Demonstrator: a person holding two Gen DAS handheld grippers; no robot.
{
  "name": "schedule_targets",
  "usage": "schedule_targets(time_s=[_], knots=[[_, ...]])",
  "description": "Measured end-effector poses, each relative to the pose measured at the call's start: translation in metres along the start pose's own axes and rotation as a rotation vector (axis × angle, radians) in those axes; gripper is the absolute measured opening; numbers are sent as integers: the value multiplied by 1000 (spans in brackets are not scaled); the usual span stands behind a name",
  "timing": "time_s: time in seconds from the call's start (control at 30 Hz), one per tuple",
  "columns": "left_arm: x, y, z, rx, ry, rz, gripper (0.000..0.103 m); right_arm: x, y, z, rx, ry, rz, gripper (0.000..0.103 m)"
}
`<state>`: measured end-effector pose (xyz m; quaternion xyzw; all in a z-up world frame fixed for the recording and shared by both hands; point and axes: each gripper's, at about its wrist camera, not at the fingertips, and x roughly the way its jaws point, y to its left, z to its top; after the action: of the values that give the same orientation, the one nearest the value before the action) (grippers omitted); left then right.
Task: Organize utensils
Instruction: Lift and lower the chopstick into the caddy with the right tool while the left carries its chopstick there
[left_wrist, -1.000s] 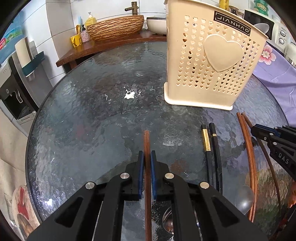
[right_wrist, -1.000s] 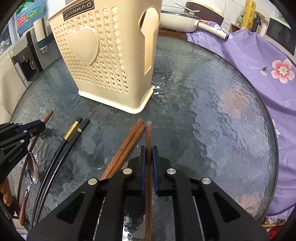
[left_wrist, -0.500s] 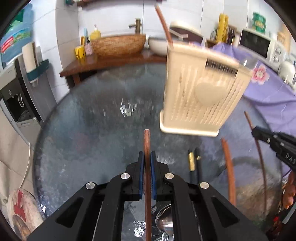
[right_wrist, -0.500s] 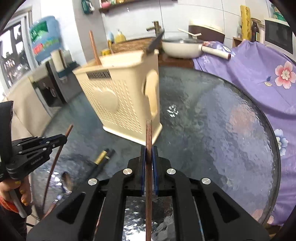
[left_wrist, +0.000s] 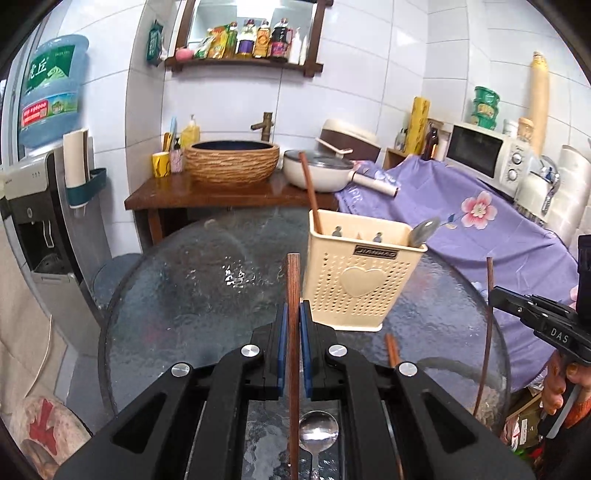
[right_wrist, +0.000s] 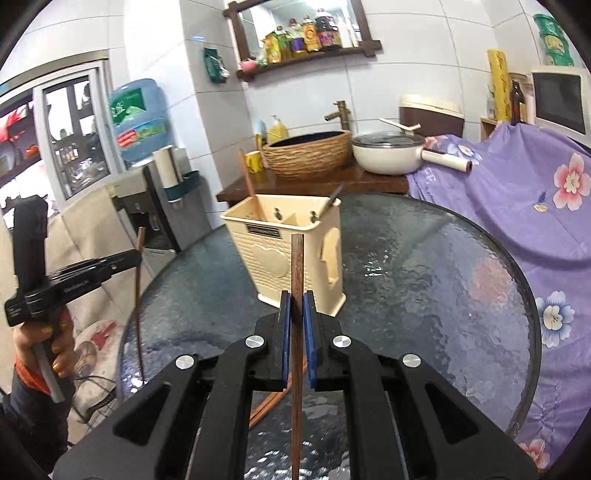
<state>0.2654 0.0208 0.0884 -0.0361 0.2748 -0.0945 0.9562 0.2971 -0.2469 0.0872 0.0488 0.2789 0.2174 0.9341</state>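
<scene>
A: Both grippers have risen off the glass since a second ago; the cream utensil caddy now sits well below and ahead instead of filling the view.

B: And the grips?

A: The left gripper is closed tight on a brown wooden chopstick, which runs straight out between the blue pads. The right gripper is clamped the same way on its own wooden chopstick, tip pointing at the caddy.

B: Where is the caddy?

A: Upright on the round textured-glass table, toward the far side. One chopstick already leans in its left compartment, and a grey spoon pokes out at the right corner.

B: Anything left on the table?

A: A metal spoon lies under the left gripper, and a pair of brown chopsticks lies beneath the right one. The black pair may be hidden behind the gripper bodies; I cannot tell.
</scene>
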Motion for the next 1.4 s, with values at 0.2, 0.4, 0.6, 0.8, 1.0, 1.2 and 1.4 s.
schedule_targets(time_s=[0.2,0.4,0.6,0.8,1.0,1.2,1.4], knots=[[-22,-4,-1,47,-69,-17,7,-30,12,1,-51,-25,47,7],[-32,2,5,18,-80,-42,7,-43,18,9,-66,-36,61,7],[-39,3,13,15,-93,-47,7,-49,25,17,-87,-45,64,7],[-40,0,26,14,-98,-67,7,-45,32,29,-94,-39,71,7],[-32,-2,51,-12,-83,-99,7,-37,35,51,-87,-33,78,7],[-33,-12,98,-21,-124,-129,7,-40,42,95,-72,-82,83,7],[-38,-27,155,-12,-198,-143,7,-47,48,157,-48,-157,59,7]])
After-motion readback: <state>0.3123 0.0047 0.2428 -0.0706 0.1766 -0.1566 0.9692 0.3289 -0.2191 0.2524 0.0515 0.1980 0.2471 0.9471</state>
